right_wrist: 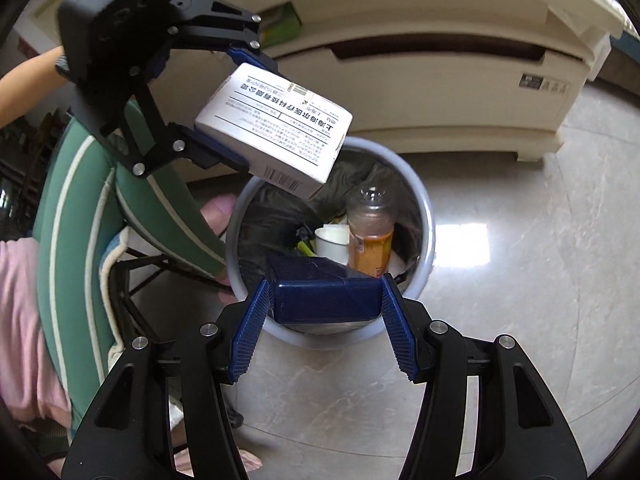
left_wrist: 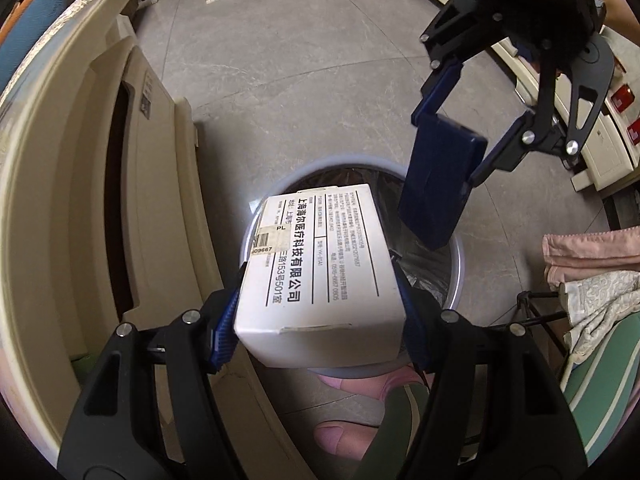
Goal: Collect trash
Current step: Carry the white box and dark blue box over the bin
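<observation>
My left gripper (left_wrist: 320, 320) is shut on a white carton (left_wrist: 320, 264) with black printed text, held over a round white trash bin (left_wrist: 458, 264) lined with a black bag. Up to the right, my right gripper (left_wrist: 460, 136) is shut on a dark blue box (left_wrist: 436, 192) that hangs over the bin's right edge. In the right wrist view the right gripper (right_wrist: 326, 320) clamps the blue box (right_wrist: 326, 300) above the bin's near rim (right_wrist: 428, 216). There the left gripper (right_wrist: 236, 108) holds the white carton (right_wrist: 276, 132) over the far rim. A plastic bottle (right_wrist: 370, 232) and a white cup (right_wrist: 330, 240) lie inside.
A cream plastic cabinet (left_wrist: 120, 200) (right_wrist: 440, 80) stands close beside the bin. A person's green striped garment (right_wrist: 80, 240) and bare toes (left_wrist: 340, 436) are next to it. Pink cloth (left_wrist: 592, 256) and a black folding stand (left_wrist: 536, 312) sit at the right. Grey tiled floor (right_wrist: 520, 300) surrounds the bin.
</observation>
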